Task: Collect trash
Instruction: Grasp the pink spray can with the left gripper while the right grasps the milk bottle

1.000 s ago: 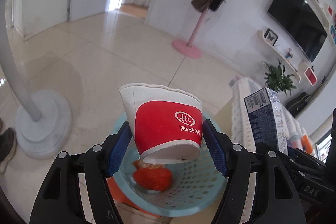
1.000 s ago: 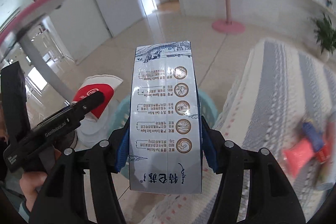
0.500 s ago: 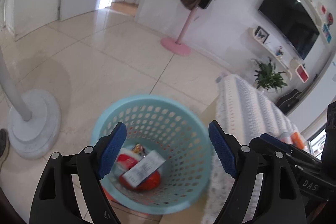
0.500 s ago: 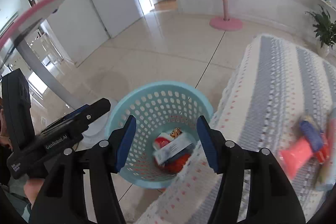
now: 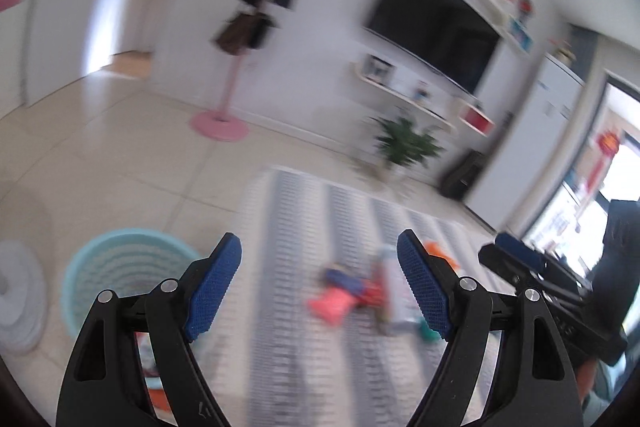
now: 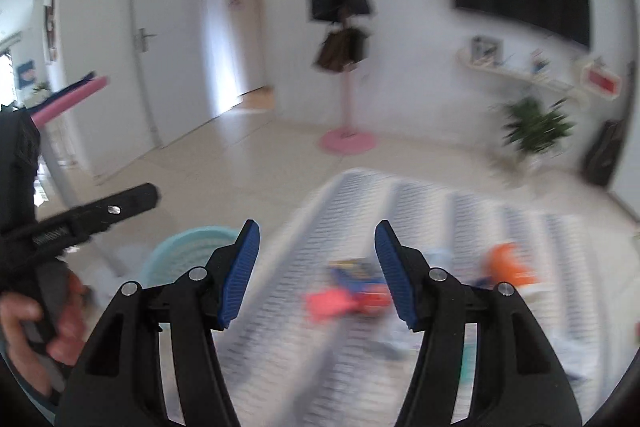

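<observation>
Both views are blurred by motion. My left gripper [image 5: 320, 251] stands open with nothing between its blue pads. My right gripper [image 6: 318, 239] is open and empty too. Both point over the striped tablecloth [image 5: 288, 227] [image 6: 400, 195]. On the cloth lie a pink wrapper [image 5: 332, 303] [image 6: 332, 303], a blue wrapper [image 5: 344, 279] [image 6: 356, 271], a pale bottle [image 5: 390, 291] and an orange item [image 6: 508, 263]. The light blue basket [image 5: 120, 259] [image 6: 188, 247] sits on the floor at lower left, and its contents are mostly hidden behind the fingers.
A person's hand [image 6: 24, 323] holds the left gripper's handle at the left edge. A white round lamp base [image 5: 16, 299] stands beside the basket. Further off are a pink coat stand [image 5: 218, 123], a potted plant [image 5: 404, 143] and a wall TV [image 5: 436, 27].
The left gripper let go of the red paper cup and the right of the carton, and both dropped into the basket. Both grippers then rose and swung right toward the table.
</observation>
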A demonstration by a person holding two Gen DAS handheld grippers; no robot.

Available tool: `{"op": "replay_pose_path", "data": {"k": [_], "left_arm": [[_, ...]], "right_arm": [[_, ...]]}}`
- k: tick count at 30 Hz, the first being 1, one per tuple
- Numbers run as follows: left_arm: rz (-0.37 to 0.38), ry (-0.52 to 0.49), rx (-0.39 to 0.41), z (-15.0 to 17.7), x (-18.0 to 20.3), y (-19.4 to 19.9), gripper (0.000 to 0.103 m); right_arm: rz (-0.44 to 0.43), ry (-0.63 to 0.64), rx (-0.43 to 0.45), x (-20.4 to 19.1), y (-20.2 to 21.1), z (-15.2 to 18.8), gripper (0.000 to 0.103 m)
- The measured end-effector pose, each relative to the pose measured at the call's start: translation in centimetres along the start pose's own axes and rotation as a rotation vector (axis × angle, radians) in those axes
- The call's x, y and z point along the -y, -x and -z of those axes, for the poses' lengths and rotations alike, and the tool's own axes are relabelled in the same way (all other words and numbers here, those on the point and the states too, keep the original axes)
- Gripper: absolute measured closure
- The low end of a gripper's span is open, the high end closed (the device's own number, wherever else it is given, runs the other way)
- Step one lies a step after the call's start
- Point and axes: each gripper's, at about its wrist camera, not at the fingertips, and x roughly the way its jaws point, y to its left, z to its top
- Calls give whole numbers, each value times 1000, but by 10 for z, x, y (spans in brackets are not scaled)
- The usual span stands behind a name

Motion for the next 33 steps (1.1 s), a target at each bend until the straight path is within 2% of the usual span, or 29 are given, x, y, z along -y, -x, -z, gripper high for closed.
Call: {"op": "replay_pose_path", "data": {"k": [3, 5, 8, 11, 16, 20, 23, 26, 30, 33], "left_arm": [[51, -67, -55, 12, 46, -25, 25], [69, -121, -101, 21, 77, -51, 26], [94, -142, -167, 34, 101, -87, 26], [74, -140, -248, 47, 113, -136, 29], [-10, -166, -386, 75, 117, -199, 34], [-36, -211, -468, 88, 119, -231, 35], [-60, -224, -513, 97, 119, -252, 44], [-80, -216, -546, 101, 113, -266, 52], [-99, -183, -566, 104, 103, -278, 54], [-83, -158, -545, 103, 99, -273, 55]], "right_arm": [[69, -29, 3, 51, 17, 13, 47], [99, -61, -11, 84, 19, 23, 56], [108, -124, -49, 128, 16, 45, 66], [114, -130, -85, 150, 7, 64, 66], [76, -162, -190, 171, -31, 94, 66], [61, -180, -248, 176, -54, 110, 66], [48, -197, -282, 180, -70, 117, 66], [34, -206, -309, 184, -80, 123, 66], [30, -210, -332, 183, -88, 124, 65], [25, -217, -347, 184, -95, 121, 52]]}}
